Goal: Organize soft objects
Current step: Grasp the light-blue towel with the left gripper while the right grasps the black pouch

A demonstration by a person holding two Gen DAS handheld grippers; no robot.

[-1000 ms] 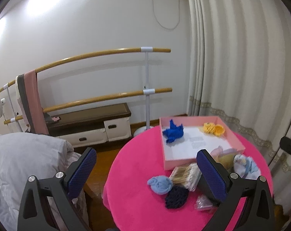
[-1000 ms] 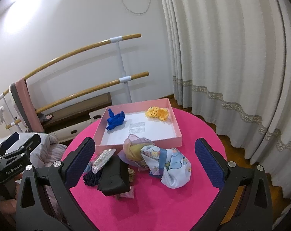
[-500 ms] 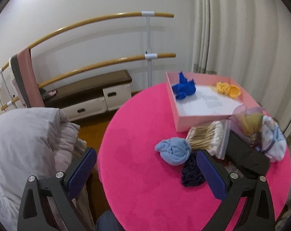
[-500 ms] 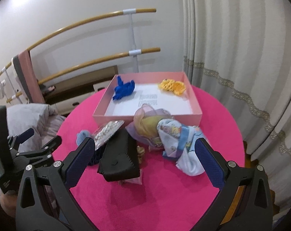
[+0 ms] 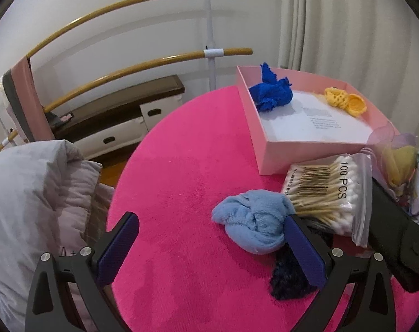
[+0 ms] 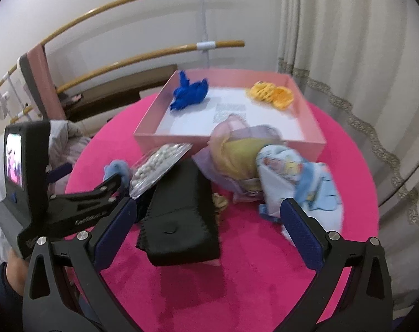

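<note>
A round worktop covered in bright pink cloth is seen from both wrist views. Near its far edge a shallow pink box is placed, in which a royal-blue cloth and a yellow knitted piece are held, well apart from each other. Just in front of the box a bag of cotton swabs is laid, touching a light-blue plush bundle, with a dark navy knitted item beside it. A black pouch is set near the middle of the worktop, and a sheer pink-and-yellow fabric and a printed blue-and-white cloth are heaped beside it. The left tool is held wide open above the worktop's near-left edge, nothing being gripped, its right pad close against the plush bundle. The right tool is likewise spread wide and empty, over the black pouch.
</note>
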